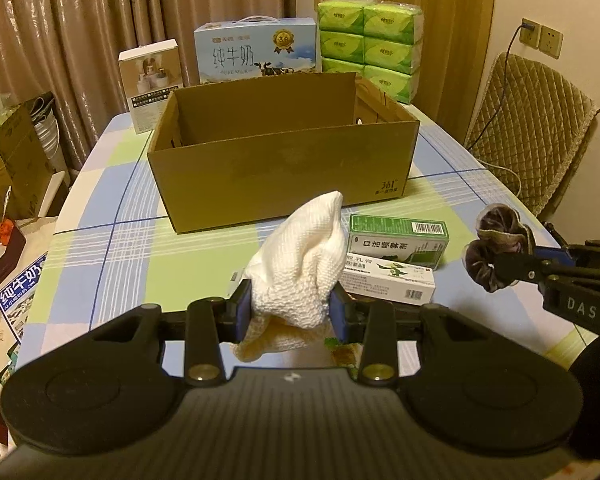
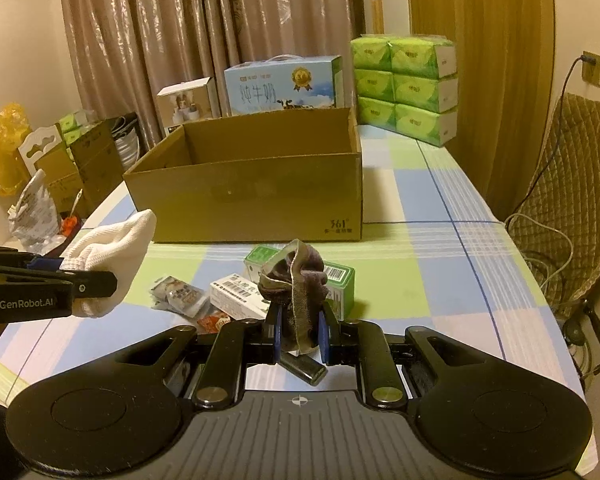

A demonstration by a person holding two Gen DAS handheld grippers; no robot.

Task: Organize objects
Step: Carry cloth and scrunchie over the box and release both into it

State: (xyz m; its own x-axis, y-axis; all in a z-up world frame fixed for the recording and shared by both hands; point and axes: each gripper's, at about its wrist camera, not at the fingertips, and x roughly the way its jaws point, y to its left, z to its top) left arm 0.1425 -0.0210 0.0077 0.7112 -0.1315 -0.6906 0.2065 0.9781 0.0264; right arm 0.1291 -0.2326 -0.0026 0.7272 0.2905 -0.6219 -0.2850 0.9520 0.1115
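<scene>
Home dining room, checked tablecloth (image 2: 440,240), drawn curtains (image 2: 204,40), quilted chair (image 2: 572,184), stacked tissue packs (image 2: 404,88)

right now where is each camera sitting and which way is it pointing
Left wrist view: sits on the left gripper, facing the open cardboard box across the table; its own fingers clamp a white cloth, and the right gripper enters at right holding a dark scrunchie.
Right wrist view: sits on the right gripper, facing the same box; the left gripper enters at left.
Shared: box, both grippers, green carton, white carton, milk case, tissue packs.
</scene>
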